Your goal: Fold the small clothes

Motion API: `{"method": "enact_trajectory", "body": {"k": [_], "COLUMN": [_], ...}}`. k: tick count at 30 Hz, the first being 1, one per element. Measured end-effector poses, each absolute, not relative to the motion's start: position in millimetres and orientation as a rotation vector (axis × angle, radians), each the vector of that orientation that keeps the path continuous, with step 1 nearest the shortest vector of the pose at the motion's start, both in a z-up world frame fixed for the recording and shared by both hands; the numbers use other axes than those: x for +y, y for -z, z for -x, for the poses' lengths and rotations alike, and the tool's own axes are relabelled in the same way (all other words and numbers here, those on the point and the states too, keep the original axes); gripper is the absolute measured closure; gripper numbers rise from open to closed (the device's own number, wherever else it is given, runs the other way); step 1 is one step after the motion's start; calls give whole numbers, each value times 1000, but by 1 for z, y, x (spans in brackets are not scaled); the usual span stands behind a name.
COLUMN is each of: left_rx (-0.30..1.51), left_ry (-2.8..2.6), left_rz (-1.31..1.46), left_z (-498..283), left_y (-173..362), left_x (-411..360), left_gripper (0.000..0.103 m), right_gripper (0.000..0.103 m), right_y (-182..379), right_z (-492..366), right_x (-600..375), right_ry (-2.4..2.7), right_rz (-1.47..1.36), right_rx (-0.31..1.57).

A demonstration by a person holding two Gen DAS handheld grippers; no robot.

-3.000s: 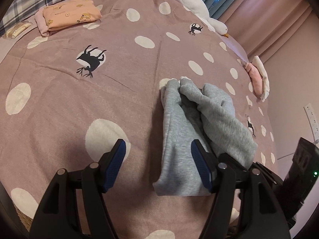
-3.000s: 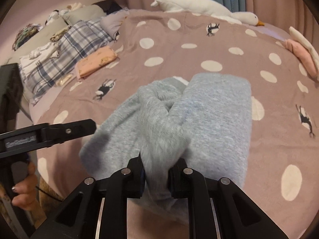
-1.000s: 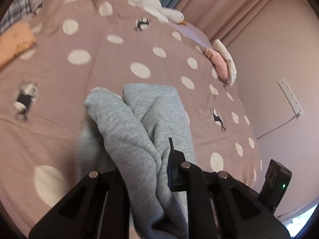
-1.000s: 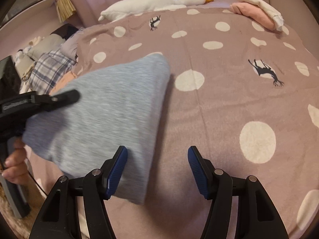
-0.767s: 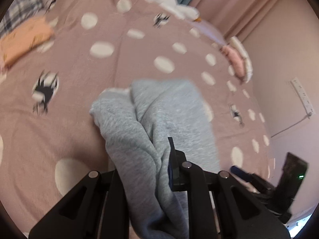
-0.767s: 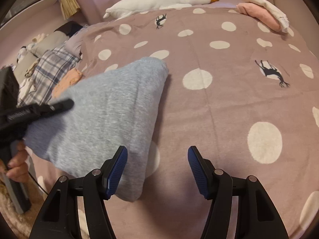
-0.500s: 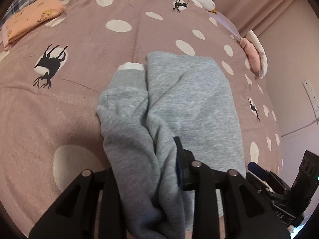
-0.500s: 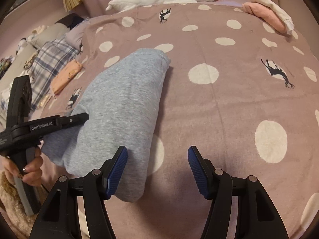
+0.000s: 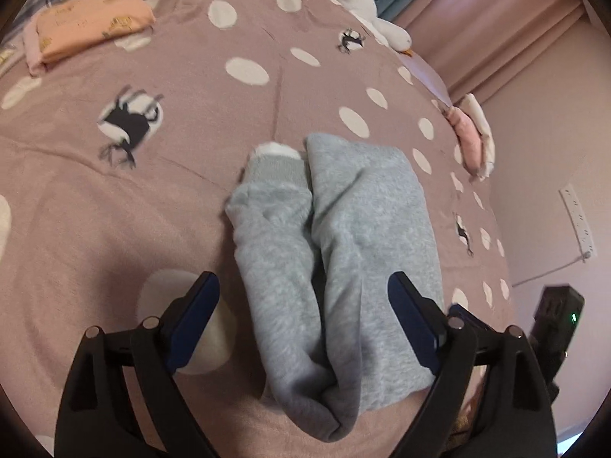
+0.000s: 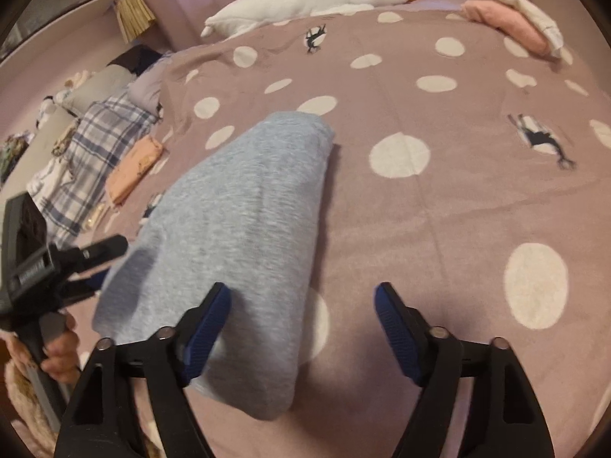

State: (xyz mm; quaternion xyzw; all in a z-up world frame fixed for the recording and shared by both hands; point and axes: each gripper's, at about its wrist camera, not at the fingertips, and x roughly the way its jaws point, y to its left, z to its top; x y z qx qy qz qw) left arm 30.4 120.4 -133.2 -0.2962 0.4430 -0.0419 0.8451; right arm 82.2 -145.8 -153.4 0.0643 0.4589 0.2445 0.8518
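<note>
The grey sweatpants (image 9: 336,252) lie folded on the bed, centre of the left wrist frame, the legs doubled side by side with a ribbed cuff (image 9: 275,170) at the far end. Thick fleecy knit, soft and floppy, light I'd say; it will sag wherever it isn't supported (a pinch through both layers at the near folded edge looks the sensible hold).

The left tool (image 9: 303,307) has just been opening, its blue pads now wide apart either side of the cloth, gripping nothing. The right tool (image 10: 301,311) has also just opened wider, empty, its left pad over the bundle's edge at lower centre.

Around them is the mauve bedspread (image 10: 439,206), matte with white dots. A folded peach garment (image 9: 89,24) sits upper left, a plush goose (image 10: 305,0) at the top.
</note>
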Motion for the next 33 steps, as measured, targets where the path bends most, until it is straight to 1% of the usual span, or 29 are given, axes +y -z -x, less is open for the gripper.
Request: {"method": "enact_trajectory", "body": {"k": [8, 11, 13, 15, 17, 18, 19, 20, 21, 22, 23, 24, 25, 28, 30, 33], "left_rx": [1022, 1021, 1030, 1042, 1051, 1047, 1042, 1040, 1038, 1037, 1028, 1016, 1005, 980, 947, 884], "left_ry": [139, 162, 193, 217, 228, 241, 263, 272, 265, 257, 247, 240, 227, 199, 189, 201], "left_rz": [672, 688, 707, 725, 731, 741, 758, 765, 754, 737, 714, 688, 655, 578, 544, 499], "left_z": [-39, -42, -47, -51, -55, -56, -58, -59, -60, -60, -60, -59, -59, -59, -57, -53], "left_y": [161, 164, 168, 171, 172, 172, 172, 172, 170, 169, 165, 160, 154, 141, 129, 113], "left_x": [112, 109, 106, 102, 99, 97, 96, 94, 93, 90, 87, 83, 78, 65, 57, 46], "left_gripper": [14, 15, 22, 24, 29, 37, 48, 50, 53, 58, 59, 62, 64, 66, 66, 66], "right_gripper": [19, 19, 19, 19, 19, 19, 19, 19, 21, 28, 34, 46, 55, 70, 72, 72], "right_y": [162, 166, 168, 171, 176, 179, 181, 183, 185, 185, 184, 181, 176, 164, 156, 135], "right_z": [-102, -108, -111, -116, -121, -123, -125, -127, -129, -129, -129, -127, -125, -118, -113, -110], "right_x": [-122, -115, -110, -107, -104, -103, -104, -106, -108, -111, -113, -114, -115, -115, -119, -132], "right_ry": [-601, -631, -664, -690, -699, -704, -712, -715, -717, -717, -714, -711, -716, -715, -712, -711], "right_rz": [-142, -143, -145, -161, -170, -174, -185, -203, -218, -231, -231, -226, -218, -189, -189, -188], "right_rx": [1013, 1026, 1028, 1044, 1066, 1074, 1080, 1089, 1097, 1104, 1104, 1097, 1084, 1037, 1010, 942]}}
